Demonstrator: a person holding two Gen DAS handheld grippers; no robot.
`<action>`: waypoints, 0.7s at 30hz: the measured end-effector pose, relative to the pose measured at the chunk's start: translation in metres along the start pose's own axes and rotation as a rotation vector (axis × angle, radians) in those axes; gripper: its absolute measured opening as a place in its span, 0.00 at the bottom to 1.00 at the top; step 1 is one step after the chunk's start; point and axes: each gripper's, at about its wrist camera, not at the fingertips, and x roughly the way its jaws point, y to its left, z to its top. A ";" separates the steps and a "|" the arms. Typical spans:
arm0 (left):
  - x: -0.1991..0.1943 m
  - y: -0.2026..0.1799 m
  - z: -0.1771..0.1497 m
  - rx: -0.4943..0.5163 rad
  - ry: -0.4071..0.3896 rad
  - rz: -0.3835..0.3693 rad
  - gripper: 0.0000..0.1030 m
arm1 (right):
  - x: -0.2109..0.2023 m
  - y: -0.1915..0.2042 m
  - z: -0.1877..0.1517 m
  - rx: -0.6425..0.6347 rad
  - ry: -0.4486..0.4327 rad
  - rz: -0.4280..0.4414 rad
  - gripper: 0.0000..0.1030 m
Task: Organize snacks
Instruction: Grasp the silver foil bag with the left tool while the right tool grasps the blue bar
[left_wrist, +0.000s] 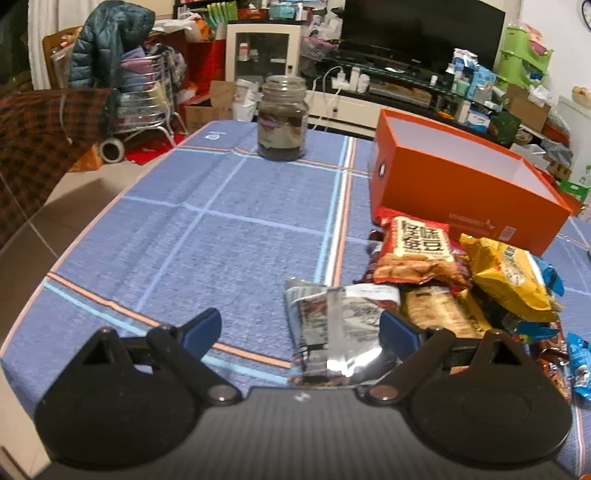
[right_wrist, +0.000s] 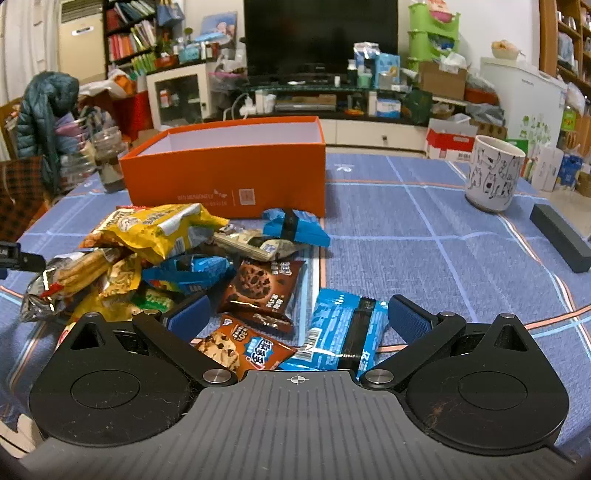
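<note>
Both grippers hover over the blue checked table (left_wrist: 221, 221) with jaws spread wide and holding nothing. The left gripper (left_wrist: 301, 328) faces a silver packet (left_wrist: 332, 325); the right gripper (right_wrist: 295, 317) faces a blue packet (right_wrist: 343, 332). The snack pile (right_wrist: 159, 258) lies just before the open orange box (right_wrist: 225, 173).

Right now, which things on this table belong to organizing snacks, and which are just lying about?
Belongs to the job:
snack packet pile
orange box, open, no snacks seen inside
silver packet, between the left gripper jaws
right gripper, open

Lying about:
glass jar
cat mug
dark bar
</note>
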 end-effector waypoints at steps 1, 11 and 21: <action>0.001 -0.001 0.001 0.003 0.002 -0.005 0.89 | 0.001 0.000 -0.001 -0.003 0.002 -0.005 0.93; 0.010 -0.019 -0.005 0.065 0.025 -0.084 0.89 | 0.004 -0.002 -0.002 -0.003 0.021 -0.013 0.93; 0.032 -0.019 -0.018 -0.013 0.100 -0.052 0.89 | 0.013 -0.022 -0.014 -0.006 0.004 -0.100 0.93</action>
